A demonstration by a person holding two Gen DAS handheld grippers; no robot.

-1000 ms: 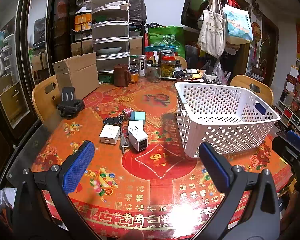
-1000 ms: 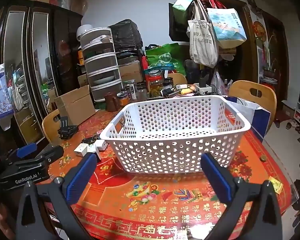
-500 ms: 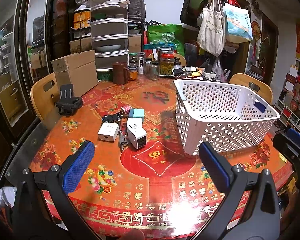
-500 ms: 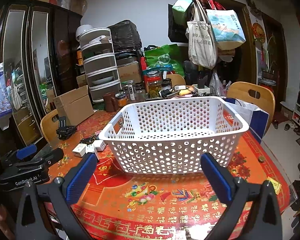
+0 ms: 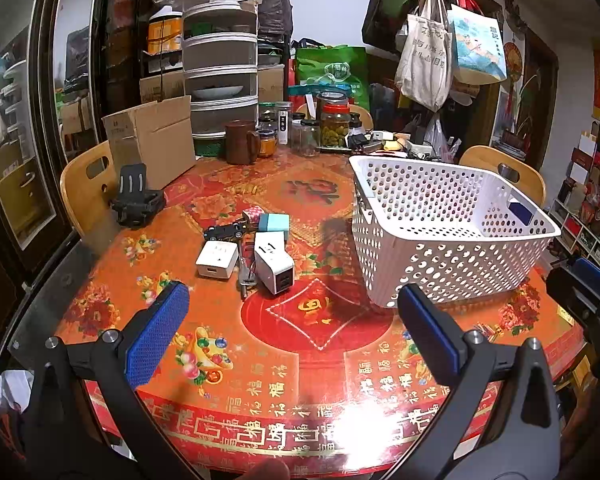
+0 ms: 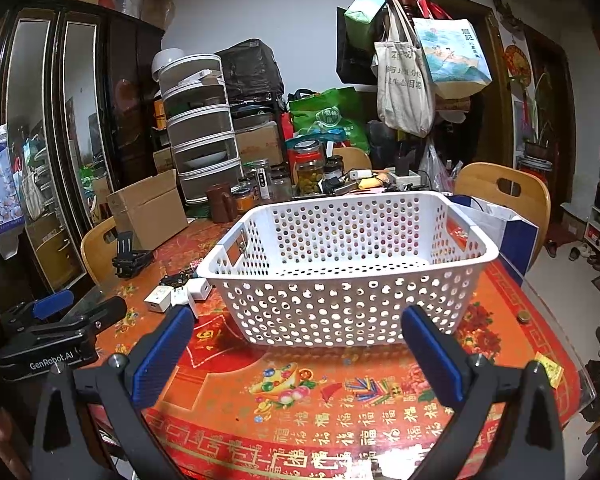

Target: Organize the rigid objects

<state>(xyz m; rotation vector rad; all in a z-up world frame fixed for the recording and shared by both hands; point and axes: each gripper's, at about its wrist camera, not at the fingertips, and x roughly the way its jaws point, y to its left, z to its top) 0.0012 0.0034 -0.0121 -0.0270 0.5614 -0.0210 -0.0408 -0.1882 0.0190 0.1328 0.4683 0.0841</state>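
Note:
A white perforated basket (image 5: 452,236) stands on the red patterned table, empty; it also shows in the right wrist view (image 6: 352,272). Left of it lies a cluster: two white chargers (image 5: 217,259) (image 5: 273,267), a teal box (image 5: 274,222), a black toy car (image 5: 224,231), keys (image 5: 245,278) and a small patterned cube (image 5: 252,213). My left gripper (image 5: 292,332) is open and empty, near the table's front edge below the cluster. My right gripper (image 6: 296,344) is open and empty, in front of the basket. The cluster shows small in the right view (image 6: 180,290).
A black clamp stand (image 5: 136,196) and a cardboard box (image 5: 152,140) sit at the far left. A brown mug (image 5: 240,142), jars (image 5: 334,126) and clutter line the far edge. Wooden chairs (image 5: 84,192) (image 6: 504,196) surround the table. A coin (image 6: 523,316) lies right of the basket.
Both grippers have drawn back and risen slightly, so the table objects sit a little farther away. Both stay open and nothing on the table has moved.

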